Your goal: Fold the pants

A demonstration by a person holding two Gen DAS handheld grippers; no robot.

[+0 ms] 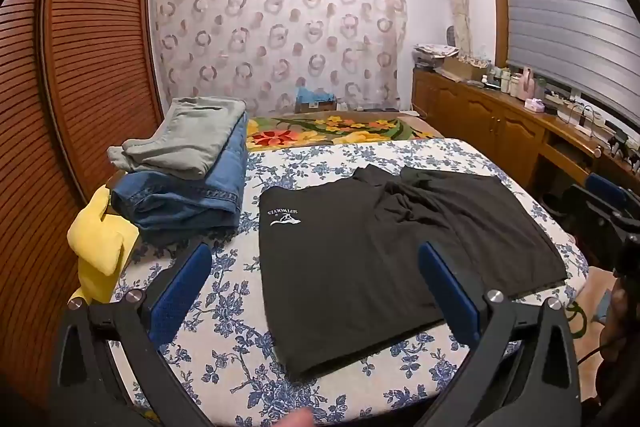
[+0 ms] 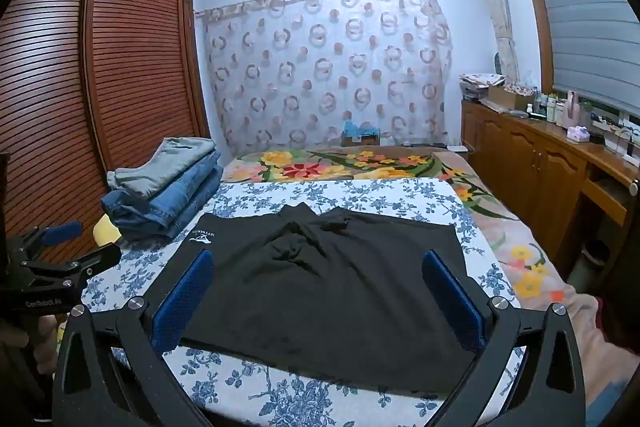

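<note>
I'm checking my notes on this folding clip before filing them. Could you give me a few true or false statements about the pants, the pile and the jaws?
1. The black pants lie spread on the blue-flowered sheet. True.
2. The left gripper is clamped on the pants. False: its jaws stand wide open, holding nothing.
3. Grey pants top the stack, over blue jeans. True.
4. The right gripper holds a yellow cloth. False: its jaws are open and empty; the yellow cloth lies beside the stack.
5. The pants' white logo is near the stack. True.
</note>
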